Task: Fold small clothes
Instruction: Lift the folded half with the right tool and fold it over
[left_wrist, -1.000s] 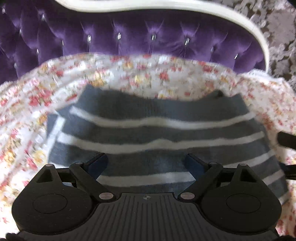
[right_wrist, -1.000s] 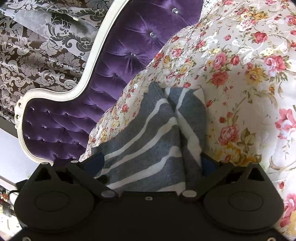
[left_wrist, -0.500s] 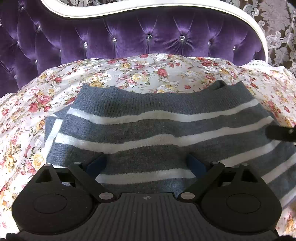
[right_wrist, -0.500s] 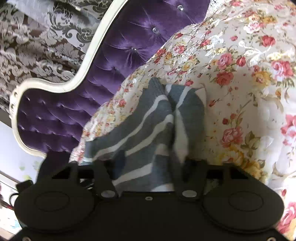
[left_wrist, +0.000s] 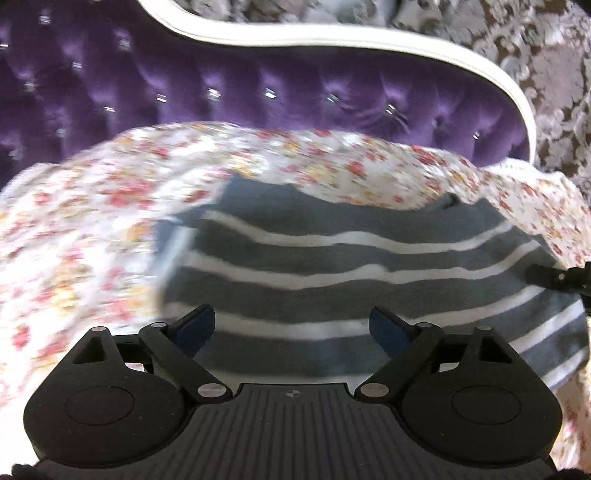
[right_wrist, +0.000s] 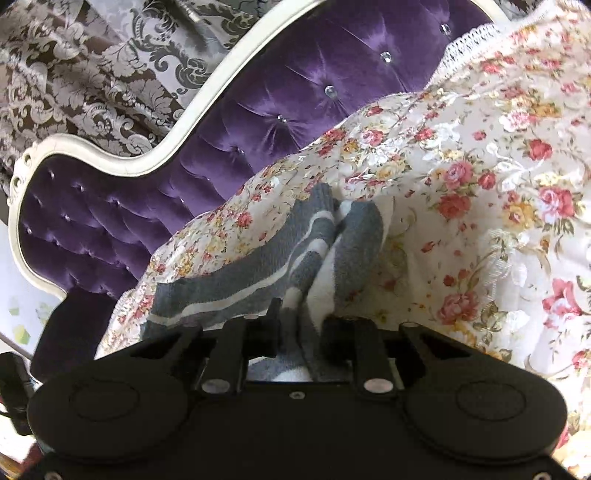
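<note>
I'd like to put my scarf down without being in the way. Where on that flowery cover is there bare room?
Bare floral bedspread lies to the right of the striped grey garment, and between it and the purple headboard. It is crowded at the garment, where the right gripper pinches it and the left gripper is open over it.

- My right gripper (right_wrist: 299, 325) has its jaws drawn in close, pinching a bunched edge of the grey and white striped sweater (right_wrist: 295, 258).
- From the pinch the sweater runs away from me in a gathered ridge, then flattens to the left.
- It lies on the floral bedspread (right_wrist: 480, 177), which fills the right side of my view.
- Behind it I see the purple tufted headboard (right_wrist: 288, 96) with its white frame (right_wrist: 122, 162), and damask wallpaper (right_wrist: 74, 74) beyond.
</note>
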